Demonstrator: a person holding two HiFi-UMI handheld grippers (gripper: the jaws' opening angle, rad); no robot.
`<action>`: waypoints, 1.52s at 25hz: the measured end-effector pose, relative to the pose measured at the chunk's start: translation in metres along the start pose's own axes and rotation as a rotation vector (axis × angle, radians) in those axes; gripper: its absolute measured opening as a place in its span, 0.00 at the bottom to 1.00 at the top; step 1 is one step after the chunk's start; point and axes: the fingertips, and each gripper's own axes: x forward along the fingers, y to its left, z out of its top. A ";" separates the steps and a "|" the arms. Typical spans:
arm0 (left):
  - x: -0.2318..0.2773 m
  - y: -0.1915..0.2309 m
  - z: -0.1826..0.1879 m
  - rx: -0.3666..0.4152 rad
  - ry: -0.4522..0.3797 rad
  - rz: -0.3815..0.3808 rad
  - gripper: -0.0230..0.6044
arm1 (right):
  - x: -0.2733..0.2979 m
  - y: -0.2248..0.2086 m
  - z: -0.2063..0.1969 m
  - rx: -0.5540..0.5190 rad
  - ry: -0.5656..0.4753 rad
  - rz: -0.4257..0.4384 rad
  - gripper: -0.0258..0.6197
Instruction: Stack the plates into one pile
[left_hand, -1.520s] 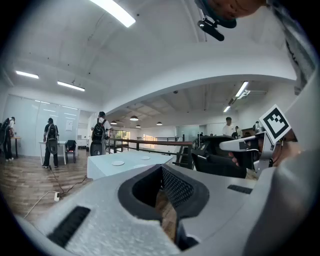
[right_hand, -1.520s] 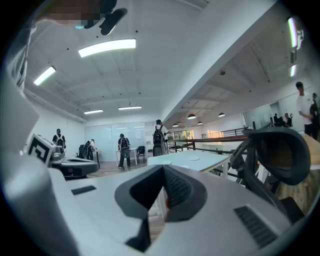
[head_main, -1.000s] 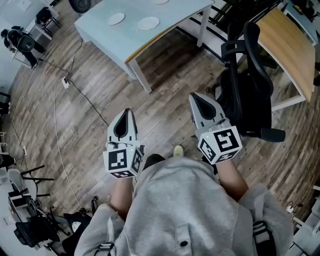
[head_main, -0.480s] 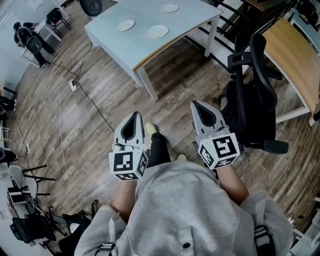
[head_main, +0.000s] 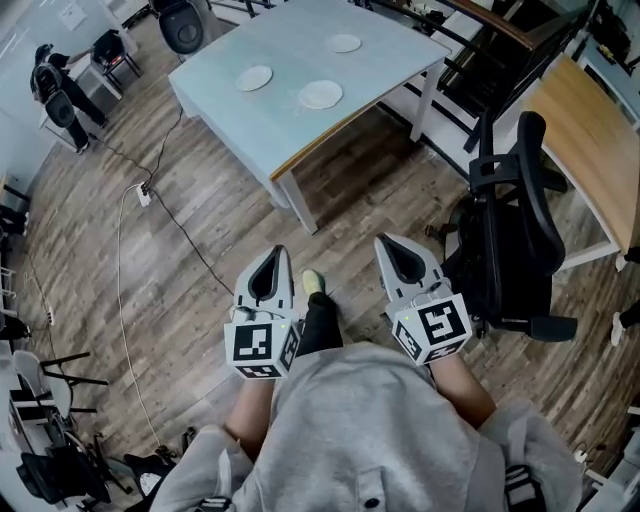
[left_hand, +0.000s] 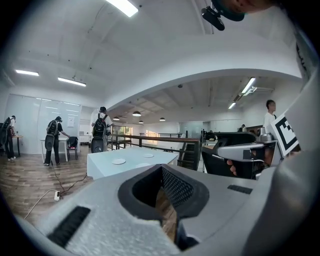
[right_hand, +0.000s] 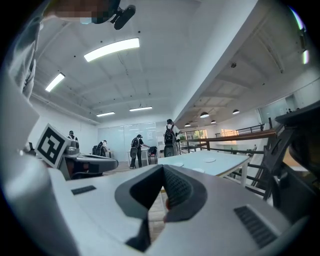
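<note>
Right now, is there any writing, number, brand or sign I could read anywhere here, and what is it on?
No readable words or numbers: none can be quoted.
The cubes on the left gripper and right gripper: black-and-white square patterns, not letters.
A white sheet on the far wall: marks too small to read.

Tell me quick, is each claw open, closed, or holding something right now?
Left claw: closed, holding nothing.
Right claw: closed, holding nothing.
</note>
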 end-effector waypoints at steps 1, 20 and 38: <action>0.009 0.005 0.000 -0.005 0.002 -0.002 0.07 | 0.009 -0.004 0.000 0.002 0.006 0.000 0.08; 0.168 0.136 0.026 -0.028 0.025 -0.069 0.07 | 0.218 -0.044 0.019 0.013 0.066 -0.048 0.08; 0.222 0.234 0.028 -0.046 0.022 -0.093 0.07 | 0.317 -0.046 0.028 -0.047 0.080 -0.117 0.08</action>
